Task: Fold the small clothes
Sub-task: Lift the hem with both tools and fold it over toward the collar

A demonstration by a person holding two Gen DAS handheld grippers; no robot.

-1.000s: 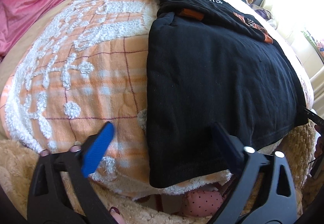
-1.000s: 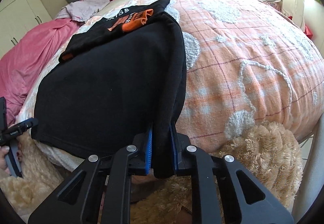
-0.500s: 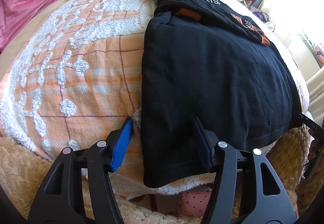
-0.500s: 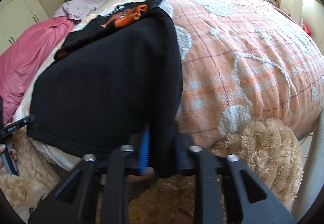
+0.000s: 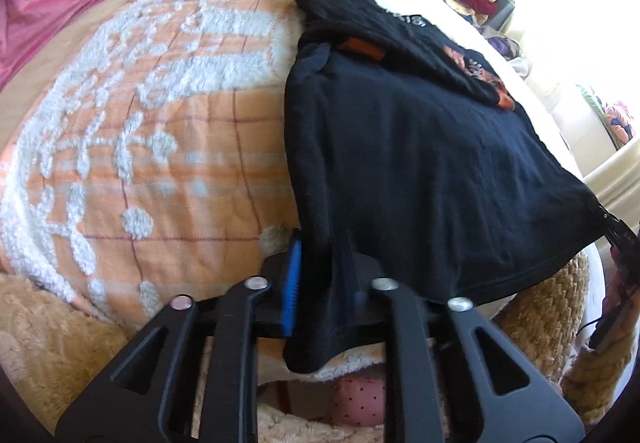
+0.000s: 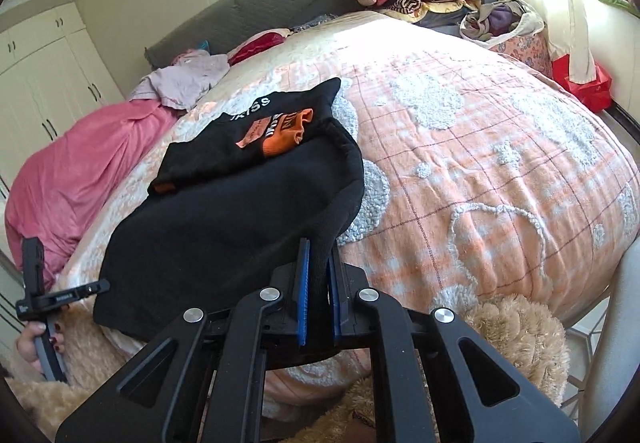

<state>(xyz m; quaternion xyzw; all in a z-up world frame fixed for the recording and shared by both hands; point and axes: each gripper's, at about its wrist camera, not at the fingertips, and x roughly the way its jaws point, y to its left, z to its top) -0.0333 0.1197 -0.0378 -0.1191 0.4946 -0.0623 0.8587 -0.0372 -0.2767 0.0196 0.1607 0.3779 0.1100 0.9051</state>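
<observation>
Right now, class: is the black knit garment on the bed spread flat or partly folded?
Partly folded. The black knit garment has its orange-printed top part doubled back over the body, and its right edge forms a rounded fold.
</observation>
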